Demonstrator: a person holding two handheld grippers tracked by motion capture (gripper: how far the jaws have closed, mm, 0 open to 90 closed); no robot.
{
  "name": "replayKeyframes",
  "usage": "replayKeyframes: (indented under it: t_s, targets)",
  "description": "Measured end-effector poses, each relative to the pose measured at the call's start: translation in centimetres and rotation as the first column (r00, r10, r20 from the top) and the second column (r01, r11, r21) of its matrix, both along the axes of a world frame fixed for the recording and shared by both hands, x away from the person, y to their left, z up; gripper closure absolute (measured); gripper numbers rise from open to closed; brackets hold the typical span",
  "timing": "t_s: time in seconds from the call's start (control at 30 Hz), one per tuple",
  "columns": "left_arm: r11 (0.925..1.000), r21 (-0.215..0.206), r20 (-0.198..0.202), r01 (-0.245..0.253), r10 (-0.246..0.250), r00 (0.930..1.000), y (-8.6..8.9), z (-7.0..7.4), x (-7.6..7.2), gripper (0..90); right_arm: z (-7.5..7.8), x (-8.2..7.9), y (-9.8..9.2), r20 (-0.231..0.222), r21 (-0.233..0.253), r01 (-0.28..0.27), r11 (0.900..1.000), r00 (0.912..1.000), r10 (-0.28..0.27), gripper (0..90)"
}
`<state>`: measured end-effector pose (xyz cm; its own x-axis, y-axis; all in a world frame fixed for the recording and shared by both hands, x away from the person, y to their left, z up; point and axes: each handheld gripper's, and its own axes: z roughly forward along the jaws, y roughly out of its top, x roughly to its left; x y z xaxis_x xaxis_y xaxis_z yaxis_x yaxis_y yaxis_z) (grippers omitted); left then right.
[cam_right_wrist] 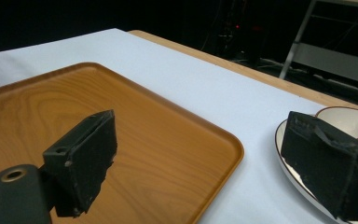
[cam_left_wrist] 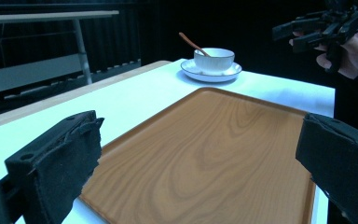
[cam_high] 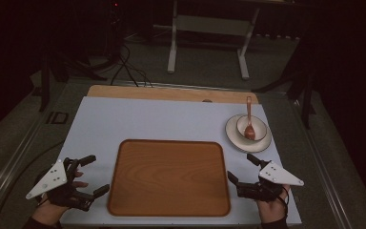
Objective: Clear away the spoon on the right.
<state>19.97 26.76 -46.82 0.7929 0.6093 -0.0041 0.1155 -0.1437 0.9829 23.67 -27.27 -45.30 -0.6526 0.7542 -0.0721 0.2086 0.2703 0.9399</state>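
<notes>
— Sitting in the middle of the white table (cam_high: 124, 119), the wooden tray (cam_high: 169, 177) is serving as the landmark; where are the two grippers standing relative to it?

— The left gripper (cam_high: 95, 174) is hovering just off the tray's left edge, near its front corner, and the right gripper (cam_high: 240, 169) is hovering just off the tray's right edge, also toward the front. Neither is touching the tray.

— How are their jaws standing?

— Both are gaping wide and holding nothing. In the left gripper view the tray's bare wood is lying between and beyond the two black jaws; in the right gripper view one jaw is hanging over the tray's corner and the other over the plate.

— And the dishes?

— Beyond the tray's far right corner, a white bowl (cam_high: 251, 126) is sitting on a white plate (cam_high: 236, 138), with a brown spoon (cam_high: 249, 125) leaning in the bowl, handle pointing away from the tray. They are lying near the right gripper, just ahead of it, and well apart from the left one.
</notes>
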Motion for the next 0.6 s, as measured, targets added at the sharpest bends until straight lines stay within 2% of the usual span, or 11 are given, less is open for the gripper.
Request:
replayKeyframes:
  t_s: [0.1, 0.13, 0.3, 0.5, 0.6]
  targets:
    - [1.0000, -0.002, 0.000, 0.005, -0.005, 1.0000, 0.0, 0.0, -0.1, 0.1, 0.0, 0.0, 0.0, -0.002, -0.006, 0.007, 1.000, 1.0000, -0.007, 10.3]
    - [1.0000, -0.003, -0.001, 0.007, -0.007, 1.0000, -0.1, 0.0, -0.1, 0.1, 0.1, -0.2, 0.1, 0.000, -0.012, 0.025, 1.000, 0.9997, -0.025, 10.3]
    - [0.9997, 0.006, -0.001, 0.022, -0.022, 0.9998, -0.3, 0.0, -0.3, 0.1, 0.2, -0.2, 0.1, -0.005, -0.008, 0.014, 1.000, 0.9999, -0.014, 10.3]
    - [0.9996, 0.004, 0.008, 0.029, -0.029, 0.9995, -0.3, 0.2, -0.4, 0.1, 2.1, -1.0, 1.3, -0.023, 0.004, -0.055, 0.998, 0.9982, 0.056, 10.4]
    - [0.9996, 0.001, 0.010, 0.029, -0.029, 0.9995, -0.3, 0.2, -0.4, 0.1, 3.2, -1.2, 1.9, -0.006, -0.006, -0.074, 0.997, 0.9972, 0.074, 10.3]
